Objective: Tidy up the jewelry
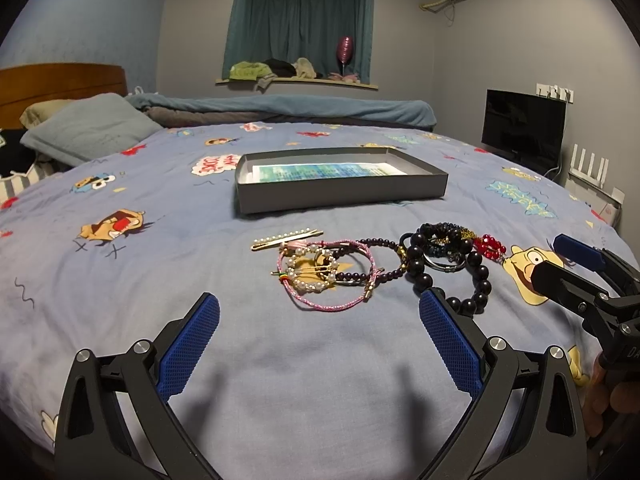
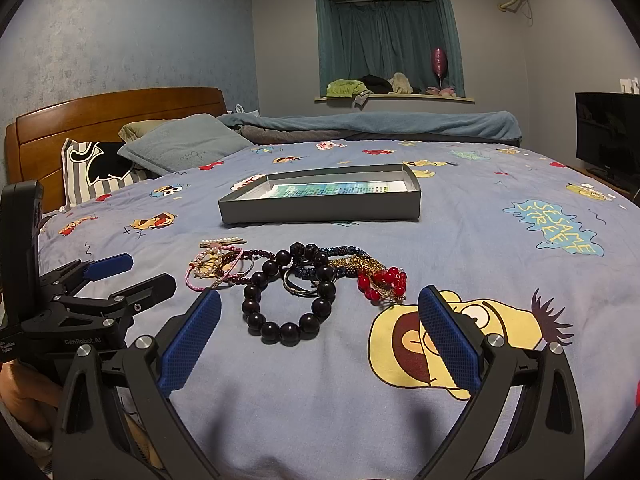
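A pile of jewelry lies on the blue cartoon bedspread: a pearl hair pin [image 1: 286, 237], a pink cord bracelet [image 1: 332, 280], a pearl ring clip [image 1: 310, 272], a large dark bead bracelet [image 1: 452, 272] [image 2: 288, 296], red beads [image 1: 491, 246] [image 2: 382, 280] and a gold chain [image 2: 360, 266]. A grey open box [image 1: 340, 192] [image 2: 320, 206] sits behind them. My left gripper [image 1: 320, 308] is open and empty, just short of the pile. My right gripper [image 2: 320, 308] is open and empty, in front of the dark bead bracelet.
Pillows [image 2: 184, 144] and a wooden headboard [image 2: 100, 120] are at the left. A folded blue blanket [image 1: 288, 108] lies along the far edge. A TV [image 1: 522, 126] stands at the right by the wall.
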Available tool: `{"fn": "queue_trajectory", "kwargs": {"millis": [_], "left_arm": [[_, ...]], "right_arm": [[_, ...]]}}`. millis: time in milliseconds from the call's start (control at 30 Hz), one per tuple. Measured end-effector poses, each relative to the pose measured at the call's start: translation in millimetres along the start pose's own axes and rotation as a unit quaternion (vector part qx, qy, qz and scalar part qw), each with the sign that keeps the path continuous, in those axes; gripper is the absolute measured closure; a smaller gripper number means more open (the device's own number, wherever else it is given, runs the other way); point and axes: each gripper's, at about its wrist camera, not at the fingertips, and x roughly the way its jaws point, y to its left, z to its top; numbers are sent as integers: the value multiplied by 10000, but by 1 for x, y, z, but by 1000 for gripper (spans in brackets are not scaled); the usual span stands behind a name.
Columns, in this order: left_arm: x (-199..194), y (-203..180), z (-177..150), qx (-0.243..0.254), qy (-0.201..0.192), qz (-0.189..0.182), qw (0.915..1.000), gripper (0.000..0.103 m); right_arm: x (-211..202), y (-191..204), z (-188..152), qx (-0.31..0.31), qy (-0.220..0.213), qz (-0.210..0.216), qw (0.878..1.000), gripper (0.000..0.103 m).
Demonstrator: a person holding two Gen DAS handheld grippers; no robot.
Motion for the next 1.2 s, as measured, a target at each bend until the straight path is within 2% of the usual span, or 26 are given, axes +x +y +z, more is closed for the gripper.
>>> {"fn": "queue_trajectory", "kwargs": {"millis": [1200], "left_arm": [[1, 0, 2, -102, 3, -163, 9998, 4]], "right_arm": [[3, -1, -1, 11, 21, -13, 10000, 5]]}}
